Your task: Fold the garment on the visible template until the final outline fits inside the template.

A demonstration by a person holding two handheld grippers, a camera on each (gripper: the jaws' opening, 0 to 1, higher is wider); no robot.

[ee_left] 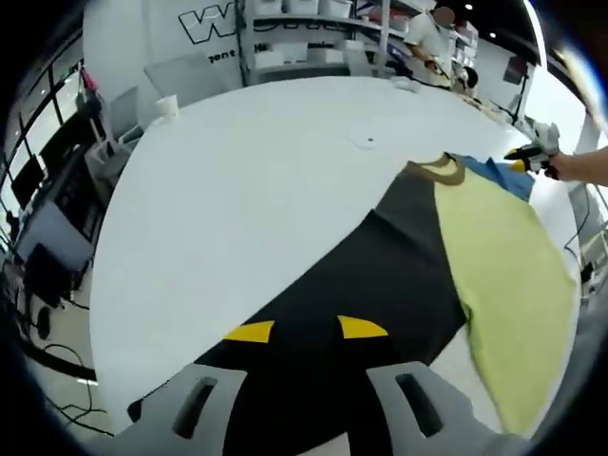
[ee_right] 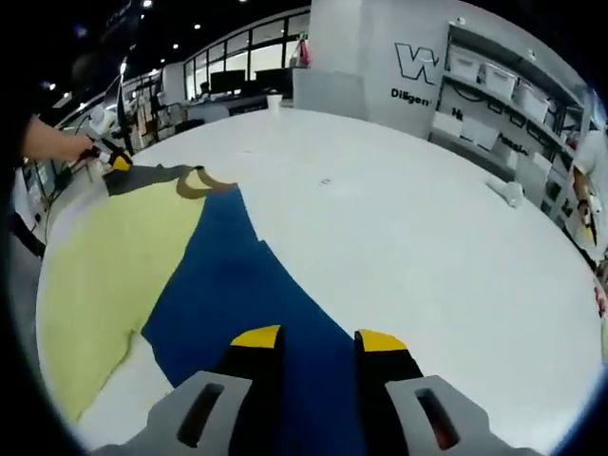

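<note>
The garment lies spread on the white table (ee_left: 247,190). It has a yellow-green middle (ee_left: 503,285), a brown collar (ee_left: 439,171), a black part (ee_left: 361,275) and a blue part (ee_right: 237,285). My left gripper (ee_left: 306,330) is open, its yellow-tipped jaws over the black part. My right gripper (ee_right: 318,338) is open too, its jaws over the blue part. Beyond the collar, the right gripper (ee_left: 532,157) comes into the left gripper view, held by a hand (ee_left: 579,166). In the right gripper view the yellow-green middle (ee_right: 114,275) and collar (ee_right: 204,182) lie left, with the left gripper (ee_right: 109,157) beyond them.
A white cup (ee_left: 167,106) stands at the table's far edge. Shelves with white bins (ee_right: 494,85) and a person (ee_left: 427,38) are behind the table. Desks with monitors (ee_left: 38,190) line the left side. Bare table top stretches past the garment (ee_right: 427,237).
</note>
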